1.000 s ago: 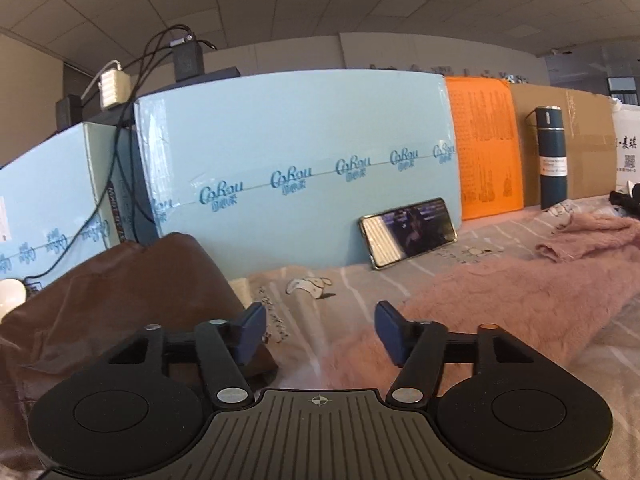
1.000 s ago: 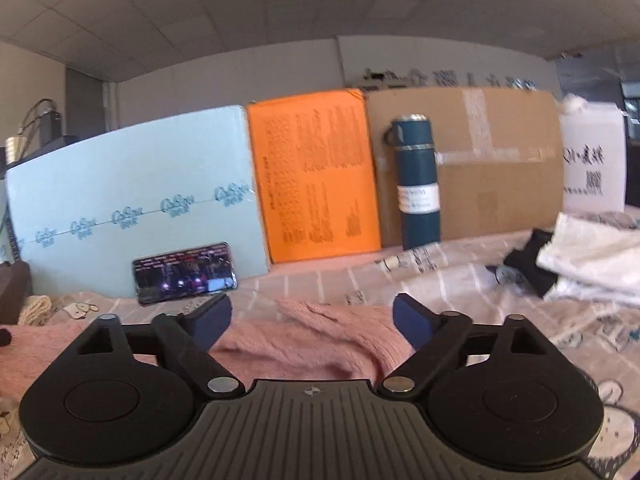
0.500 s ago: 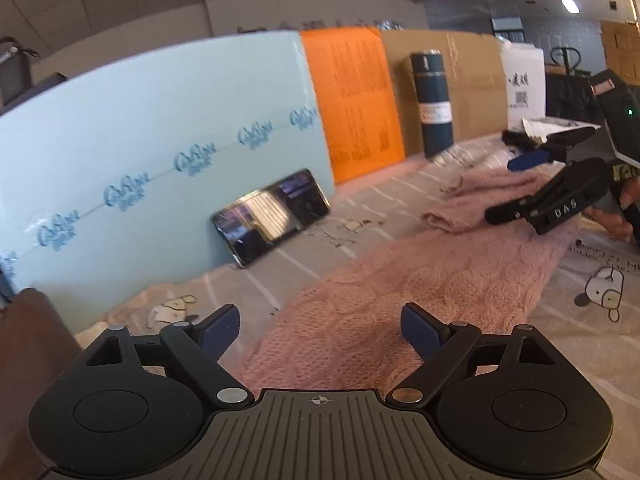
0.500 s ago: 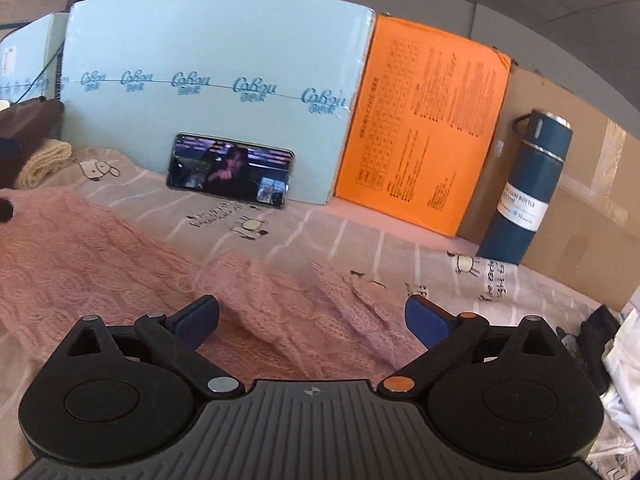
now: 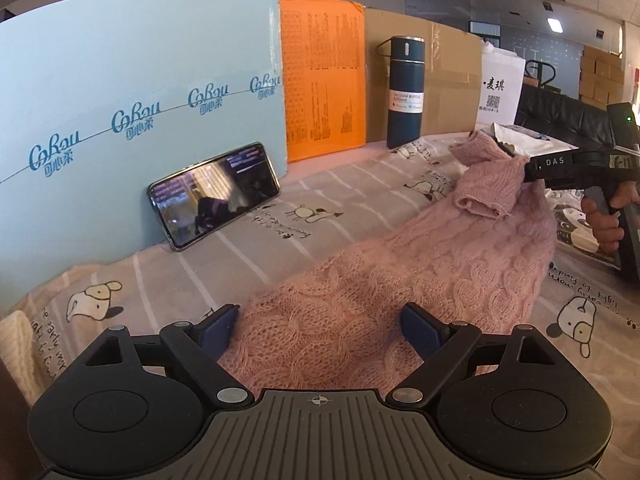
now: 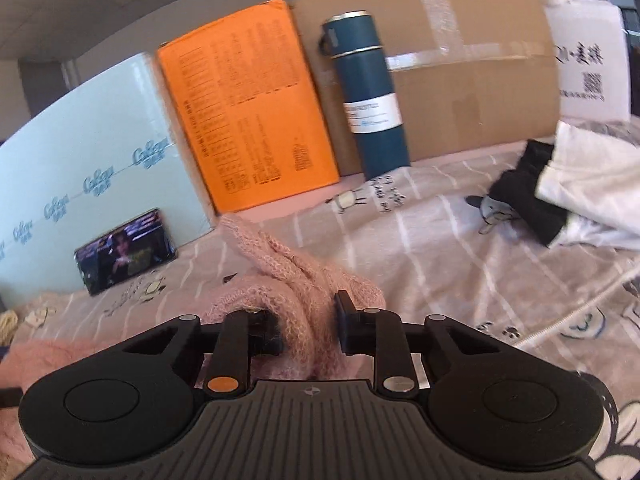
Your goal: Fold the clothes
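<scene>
Barely started imo. Pink cable-knit sweater [image 5: 420, 280] sprawls unfolded across the frame's lower middle on the cartoon bedsheet [image 5: 280, 240]. Right claw [image 6: 310, 330] is pinching a bunched sleeve; left claw [image 5: 320, 328] hovers wide open over the hem.

**Two wrist cameras, one bedspread**

Each camera sits low behind its own fingers, looking forward, close over the sheet. The left gripper [image 5: 318, 326] faces along the pink sweater [image 5: 400, 280] toward the right gripper [image 5: 532, 170] (far ahead). Both views share the phone [image 6: 126, 250], orange board [image 6: 244, 108] and flask [image 6: 370, 92].
</scene>
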The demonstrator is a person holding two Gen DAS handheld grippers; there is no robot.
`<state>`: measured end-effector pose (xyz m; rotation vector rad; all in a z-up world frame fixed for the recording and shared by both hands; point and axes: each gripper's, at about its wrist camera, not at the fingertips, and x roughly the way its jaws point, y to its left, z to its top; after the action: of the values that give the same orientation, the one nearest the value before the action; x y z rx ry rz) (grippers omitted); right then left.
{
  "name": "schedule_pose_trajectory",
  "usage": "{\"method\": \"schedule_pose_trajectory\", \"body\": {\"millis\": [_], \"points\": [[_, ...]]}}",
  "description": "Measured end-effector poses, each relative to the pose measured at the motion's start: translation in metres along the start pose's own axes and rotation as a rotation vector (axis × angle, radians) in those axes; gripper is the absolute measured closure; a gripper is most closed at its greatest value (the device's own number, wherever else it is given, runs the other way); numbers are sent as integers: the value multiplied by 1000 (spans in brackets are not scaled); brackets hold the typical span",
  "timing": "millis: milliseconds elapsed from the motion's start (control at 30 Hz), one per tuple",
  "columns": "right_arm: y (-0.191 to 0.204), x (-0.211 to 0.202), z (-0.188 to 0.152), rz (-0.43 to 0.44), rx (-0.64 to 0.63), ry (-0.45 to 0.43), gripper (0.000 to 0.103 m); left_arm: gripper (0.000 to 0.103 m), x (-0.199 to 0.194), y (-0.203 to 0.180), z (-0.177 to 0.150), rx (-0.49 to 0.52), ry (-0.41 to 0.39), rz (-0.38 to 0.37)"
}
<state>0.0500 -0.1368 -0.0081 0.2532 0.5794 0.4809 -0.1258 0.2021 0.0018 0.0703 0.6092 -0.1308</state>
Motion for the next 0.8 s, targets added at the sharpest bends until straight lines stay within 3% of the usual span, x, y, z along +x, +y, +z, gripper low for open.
{"method": "schedule_pose_trajectory", "body": {"millis": [33,133,300,333,400,467,533,633,700,800], "points": [[-8,-3,0,-17,37,-10,61,13,3,-1,3,13,7,-7],[-29,-12,1,-66,135,-44,45,13,10,-2,10,43,31,-32],[-49,-18,5,-156,243,-79,35,16,18,-2,10,48,60,-80],[-52,-18,5,-176,259,-81,34,23,16,-4,8,65,46,-71],[-55,-20,5,-192,281,-94,33,67,13,-9,5,99,18,-54],[-58,-24,5,-205,297,-126,31,82,6,-15,3,135,-24,-22],[-58,-30,5,-211,304,-174,31,85,-5,-26,0,176,-66,10],[-54,-40,4,-167,273,-246,27,86,-26,-47,-8,227,-138,44],[-45,-46,3,-86,216,-283,21,86,-39,-64,-16,276,-185,73],[-26,-47,3,50,111,-223,19,86,-57,-94,-28,360,-241,171]]}}
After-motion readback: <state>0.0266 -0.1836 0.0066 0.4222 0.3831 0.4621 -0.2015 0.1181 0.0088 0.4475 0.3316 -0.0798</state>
